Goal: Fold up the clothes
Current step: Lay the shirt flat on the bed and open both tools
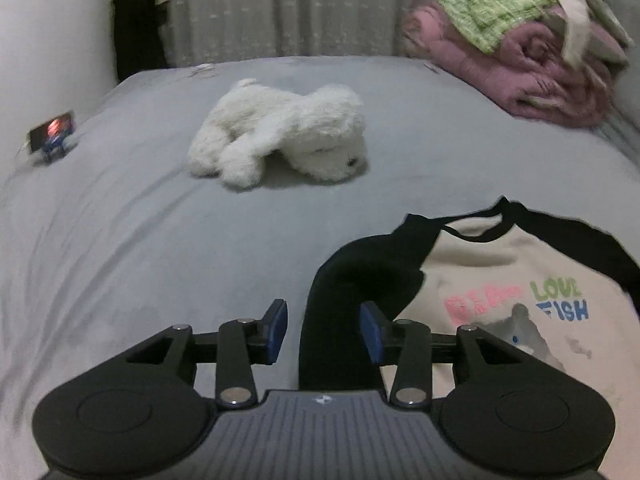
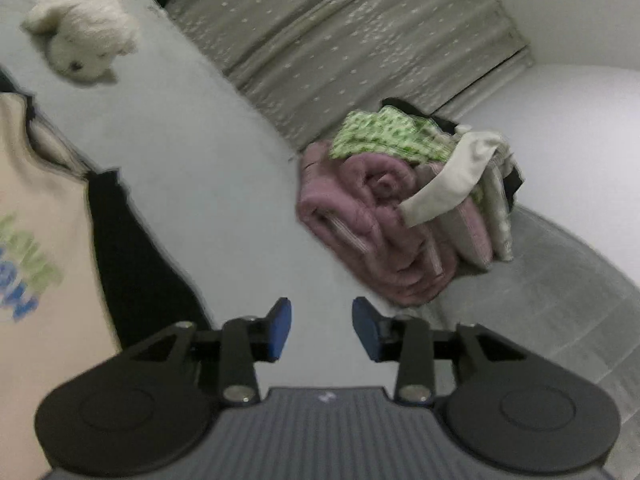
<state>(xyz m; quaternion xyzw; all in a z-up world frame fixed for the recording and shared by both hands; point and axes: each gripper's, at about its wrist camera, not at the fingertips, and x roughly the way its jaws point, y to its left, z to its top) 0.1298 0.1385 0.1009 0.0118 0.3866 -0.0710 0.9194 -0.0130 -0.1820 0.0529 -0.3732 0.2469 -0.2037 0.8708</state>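
While both tongs hang over the grey bed (image 1: 120,240), the shirt (image 1: 500,280) lies spread flat on the sheet, cream body up, black sleeves out to the sides. Left tongs (image 1: 323,330) stand apart, blue pads with a clear gap, and the shirt's black sleeve (image 1: 352,280) runs up through that gap and bends away to the right; the pads do not press on it. Printed letters and a grey cat sit on the cream front just right of these tongs.

Over to the right tongs (image 2: 322,328): apart as well, nothing between the pads, only bare sheet ahead. The shirt shows at the left of them, its other black sleeve (image 2: 132,248) lying just beside the left pad, apart from it. This view is tilted and blurred.

Ahead of the left tongs, well apart, a white plush dog (image 1: 280,132) lies on its side. Far ahead and to the right, at the bed's edge, sits a pile of clothes (image 1: 520,60): a rolled pink piece underneath, green-checked cloth on top, a pale strip hanging over. From the right tongs that pile is ahead and slightly right, fairly near. Off to the far left of the left tongs a small propped phone (image 1: 52,132) glows. Behind the bed hangs a pale curtain (image 1: 280,8).
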